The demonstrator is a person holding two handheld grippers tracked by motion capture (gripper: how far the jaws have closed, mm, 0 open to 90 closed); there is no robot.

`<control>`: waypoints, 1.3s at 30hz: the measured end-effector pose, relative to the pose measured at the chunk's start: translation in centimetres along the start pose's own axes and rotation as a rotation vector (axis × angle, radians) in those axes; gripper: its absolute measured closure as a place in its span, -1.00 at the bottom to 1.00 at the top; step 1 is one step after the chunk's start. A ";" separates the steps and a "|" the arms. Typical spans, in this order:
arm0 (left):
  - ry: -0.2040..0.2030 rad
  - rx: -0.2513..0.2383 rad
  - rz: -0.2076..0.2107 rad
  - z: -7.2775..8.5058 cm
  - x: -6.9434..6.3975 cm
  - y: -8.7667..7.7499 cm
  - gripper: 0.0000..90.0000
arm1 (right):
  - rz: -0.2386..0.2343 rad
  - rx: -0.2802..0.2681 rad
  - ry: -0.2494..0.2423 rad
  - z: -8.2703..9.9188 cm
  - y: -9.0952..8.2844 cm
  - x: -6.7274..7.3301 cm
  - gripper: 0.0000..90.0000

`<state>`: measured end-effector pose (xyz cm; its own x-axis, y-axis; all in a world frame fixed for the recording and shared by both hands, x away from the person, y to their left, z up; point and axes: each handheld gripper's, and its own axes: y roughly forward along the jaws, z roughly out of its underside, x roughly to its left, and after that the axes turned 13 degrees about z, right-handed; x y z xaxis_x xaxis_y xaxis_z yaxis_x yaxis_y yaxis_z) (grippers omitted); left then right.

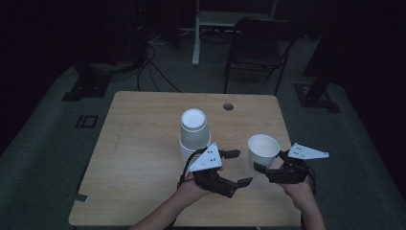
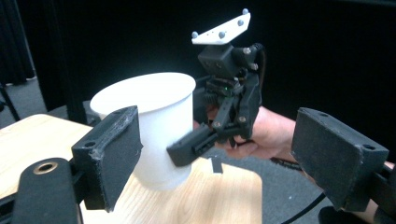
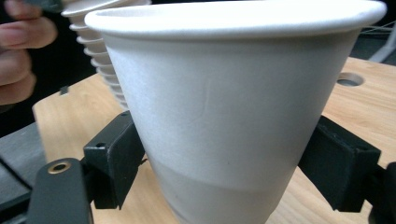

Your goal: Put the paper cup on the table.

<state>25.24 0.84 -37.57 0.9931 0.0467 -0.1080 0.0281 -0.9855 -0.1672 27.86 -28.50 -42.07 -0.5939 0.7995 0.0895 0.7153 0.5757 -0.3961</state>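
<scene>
Right tongs [image 1: 264, 168]: at about 4 o'clock of the surface, clamped low on the wall of the upright white paper cup [image 1: 263, 149]; in the right gripper view a black pad presses the cup from each side.
Left tongs [image 1: 238, 167]: at about 6 o'clock of the surface, spread wide with nothing between the pads; in the left gripper view its two black pads stand well apart and the cup is beyond them, untouched.
Upright white paper cup: mouth up, at about 4 o'clock of the surface near the right edge, at 3 o'clock of the left tongs; whether its base rests on the wood I cannot tell.
Stack of upside-down white paper cups [image 1: 194, 134]: near the middle of the surface, bases up, at about 12 o'clock of the left tongs and 9 o'clock of the held cup, apart from it.
Light wooden rectangular surface [image 1: 139, 158]: bare wood to the left of the stack; a small round hole [image 1: 228, 106] near the far edge at about 1 o'clock.
Person's hands: left hand [image 1: 191, 189] and right hand [image 1: 299, 189] come in from 6 o'clock, each gripping its tool.
Black folding chair [image 1: 258, 45]: on the grey floor beyond the far edge, at 12 o'clock.
</scene>
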 end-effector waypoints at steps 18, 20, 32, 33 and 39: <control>-0.004 0.032 -0.098 2.1 -1.6 -5.2 -0.63 | 0.078 -0.038 0.040 0.9 1.0 -1.3 -0.58; -0.010 0.038 -0.108 2.5 -1.7 -5.9 -0.63 | 0.085 -0.039 0.047 1.0 1.1 -1.4 -0.58; -0.043 0.097 -0.117 6.1 -2.5 -8.8 -0.63 | 0.121 -0.034 0.050 1.3 2.0 -2.0 -0.58; -0.048 0.111 -0.121 6.5 -2.5 -8.9 -0.63 | 0.118 -0.036 0.051 1.3 2.1 -2.0 -0.58; -0.070 0.128 -0.121 8.3 -2.5 -10.1 -0.63 | 0.131 -0.037 0.050 1.2 2.6 -2.1 -0.58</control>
<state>21.52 12.05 -43.71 0.9728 0.1794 -0.1464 0.1280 -0.9435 -0.3056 30.46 -28.88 -44.38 -0.4762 0.8752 0.0850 0.7992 0.4711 -0.3734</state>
